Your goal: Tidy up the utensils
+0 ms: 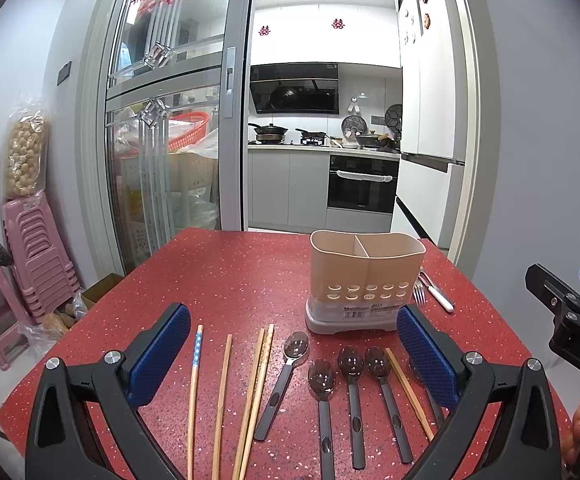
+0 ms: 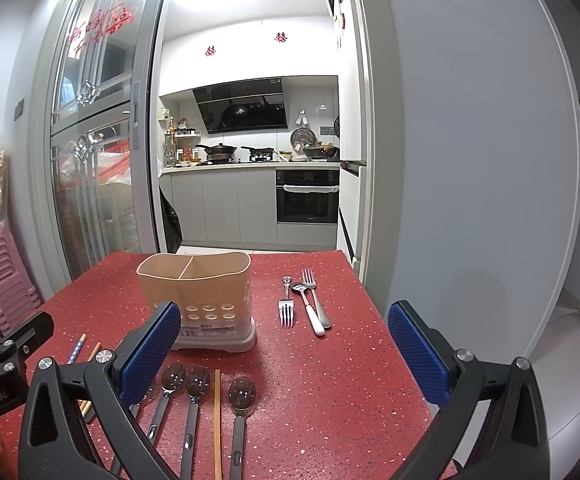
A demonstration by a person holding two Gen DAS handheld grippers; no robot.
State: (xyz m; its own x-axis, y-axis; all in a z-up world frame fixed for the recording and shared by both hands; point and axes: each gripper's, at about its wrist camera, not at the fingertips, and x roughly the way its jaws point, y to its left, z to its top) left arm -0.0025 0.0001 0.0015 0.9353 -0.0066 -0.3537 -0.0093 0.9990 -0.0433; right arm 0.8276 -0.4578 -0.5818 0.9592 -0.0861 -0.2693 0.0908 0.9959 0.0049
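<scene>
A beige two-compartment utensil holder [image 1: 366, 280] [image 2: 199, 300] stands empty on the red table [image 1: 229, 280]. In front of it lie several wooden chopsticks [image 1: 257, 392] and several dark-handled spoons [image 1: 350, 384] [image 2: 193, 404]. One chopstick has a blue patterned end [image 1: 197, 350]. To the holder's right lie two forks [image 2: 285, 306], a white-handled spoon [image 2: 310, 308] and another fork [image 2: 314, 292]. My left gripper [image 1: 294, 356] is open above the chopsticks and spoons. My right gripper [image 2: 283, 348] is open above the table, right of the spoons. Both are empty.
Stacked pink stools [image 1: 29, 256] stand left of the table. A glass sliding door [image 1: 161, 120] and an open kitchen doorway lie behind. The table's right edge [image 2: 386, 320] drops off beside a grey wall.
</scene>
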